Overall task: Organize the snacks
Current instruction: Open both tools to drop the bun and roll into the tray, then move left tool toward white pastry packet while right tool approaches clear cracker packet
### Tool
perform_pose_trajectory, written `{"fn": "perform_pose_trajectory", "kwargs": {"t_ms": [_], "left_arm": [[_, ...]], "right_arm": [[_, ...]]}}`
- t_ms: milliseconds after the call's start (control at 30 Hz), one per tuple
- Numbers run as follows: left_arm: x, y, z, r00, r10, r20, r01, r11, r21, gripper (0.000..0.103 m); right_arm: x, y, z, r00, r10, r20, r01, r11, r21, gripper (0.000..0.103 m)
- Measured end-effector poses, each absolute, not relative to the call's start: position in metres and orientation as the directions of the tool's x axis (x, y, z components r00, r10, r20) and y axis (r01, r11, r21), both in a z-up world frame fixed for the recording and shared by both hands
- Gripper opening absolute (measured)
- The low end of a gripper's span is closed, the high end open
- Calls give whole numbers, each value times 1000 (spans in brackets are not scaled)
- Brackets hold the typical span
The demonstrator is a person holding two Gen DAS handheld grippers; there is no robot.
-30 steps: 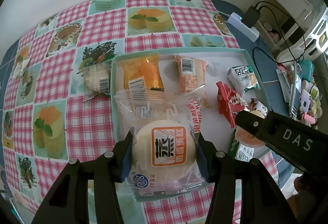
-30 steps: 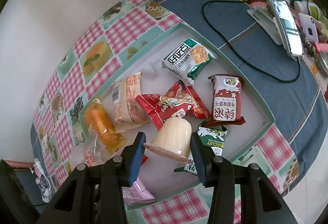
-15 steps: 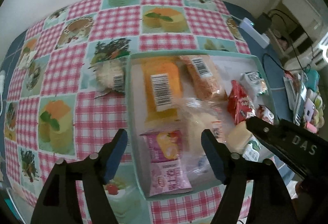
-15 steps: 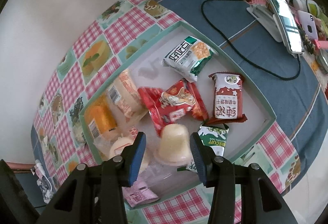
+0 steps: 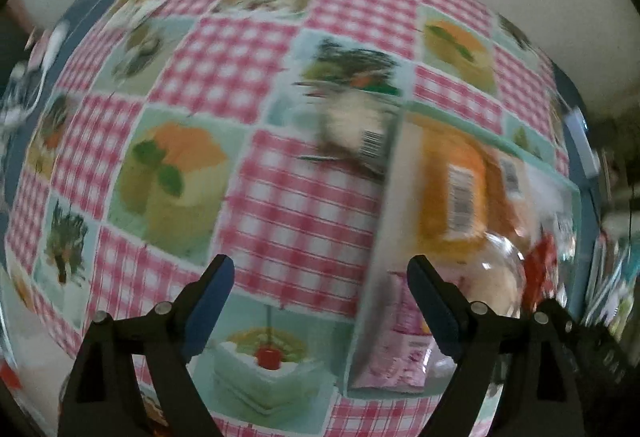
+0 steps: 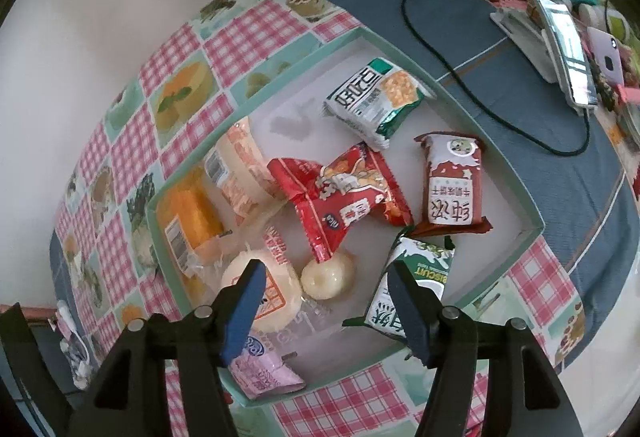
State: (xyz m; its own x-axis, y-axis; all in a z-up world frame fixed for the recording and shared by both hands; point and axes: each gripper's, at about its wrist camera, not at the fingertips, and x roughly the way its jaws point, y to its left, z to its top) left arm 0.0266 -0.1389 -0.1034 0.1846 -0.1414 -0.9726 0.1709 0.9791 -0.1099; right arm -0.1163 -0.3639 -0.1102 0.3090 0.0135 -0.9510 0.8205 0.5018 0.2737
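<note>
1. Left wrist view (blurred by motion). The left gripper [image 5: 320, 297] hung over the pink gingham tablecloth [image 5: 296, 213], its jaws well apart and opening, with nothing between them. A small wrapped cake [image 5: 360, 133] lay on the cloth beyond the fingertips, just outside the left wall of the mint-green tray [image 5: 370, 273]. It appeared to be the only snack outside the tray.

2. Same view, right portion. Inside the tray lay an orange-wrapped cake [image 5: 452, 197], and nearer the camera a pink sachet [image 5: 400, 353]; the blur hid the rest.

3. Right wrist view, left portion. The orange-wrapped cake [image 6: 188, 221] and a pale wrapped roll [image 6: 240, 165] lay side by side along the tray's left wall, long axes roughly parallel. A steamed bun in clear wrap [image 6: 272, 289] lay partly behind the left finger.

4. Right wrist view, centre. The right gripper [image 6: 324, 305] pointed steeply down, jaws opening; the jelly cup [image 6: 328, 277] lay on the tray floor between the fingers, touched by neither.

5. Right wrist view, right portion. A red snack packet [image 6: 344, 197], a green-and-white cracker pack [image 6: 376, 97], a brown biscuit pack [image 6: 452, 185] and a green biscuit pack [image 6: 416, 277] lay scattered.

6. Governing relation (judgement). The stray cake lay ahead of the left gripper and slightly to its right, so the left hand was the nearer one.
</note>
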Motion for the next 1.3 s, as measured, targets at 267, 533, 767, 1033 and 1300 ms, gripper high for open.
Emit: {"fn": "perform_pose_trajectory", "kwargs": {"t_ms": [267,533,767,1033,1300], "left_arm": [[42,-109,-104,177,-163,-971,75,986,-151,89],[59,-79,-104,172,-186,-967,-4,982,-189,100],[72,-66,-99,189,-166,-968,-1,986,-170,100],[91,-46,-89,255,-69,-964,34,997,-63,100],[106,-25,-85,287,-11,-958,35,999,-1,100]], "right_arm": [[-102,-348,-107,293,-18,-956,787,572,231,84],[-86,-329,-102,275,-67,-959,743,648,168,86],[-73,-307,-96,293,-76,-953,684,713,154,93],[-59,-289,-93,317,-74,-945,651,742,160,103],[-48,-272,-89,355,-69,-932,616,767,177,103]]}}
